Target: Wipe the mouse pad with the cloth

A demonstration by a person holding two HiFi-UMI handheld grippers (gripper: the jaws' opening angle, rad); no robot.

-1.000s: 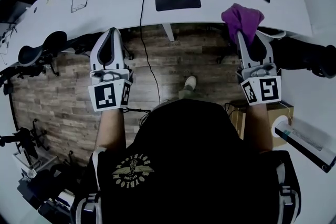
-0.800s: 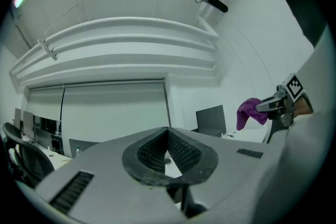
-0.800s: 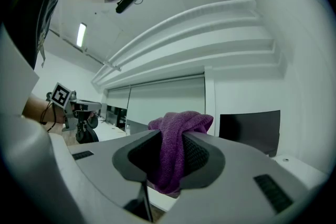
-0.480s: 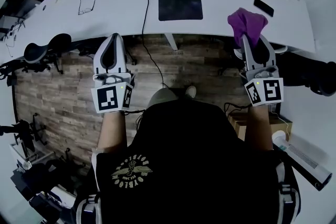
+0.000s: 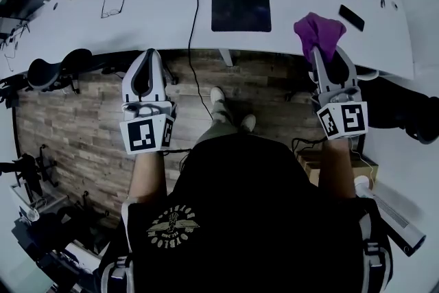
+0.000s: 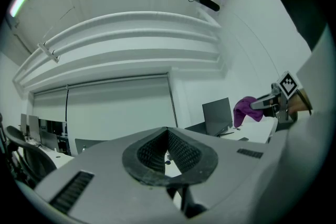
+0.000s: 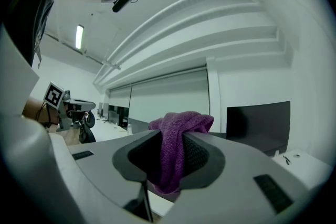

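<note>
A dark square mouse pad point(image 5: 241, 11) lies on the long white desk point(image 5: 151, 17), near its front edge. My right gripper point(image 5: 320, 51) is shut on a purple cloth point(image 5: 318, 33), held over the desk's front edge to the right of the pad. In the right gripper view the purple cloth point(image 7: 176, 148) is bunched between the jaws and spills over their top. My left gripper point(image 5: 145, 58) hangs over the wooden floor short of the desk, left of the pad, jaws closed together with nothing in them. The left gripper view shows the cloth point(image 6: 245, 109) off to the right.
A black phone point(image 5: 350, 17) lies right of the pad and glasses point(image 5: 112, 5) lie at the left. Cables point(image 5: 195, 17) run from the desk's back down to the floor. Office chairs point(image 5: 48, 72) stand at the left. A cardboard box point(image 5: 312, 162) sits by my right side.
The desk and pad have slid lower and closer in the head view as I stepped toward them. Both grippers keep their pose; the cloth stays clamped in the right one.
</note>
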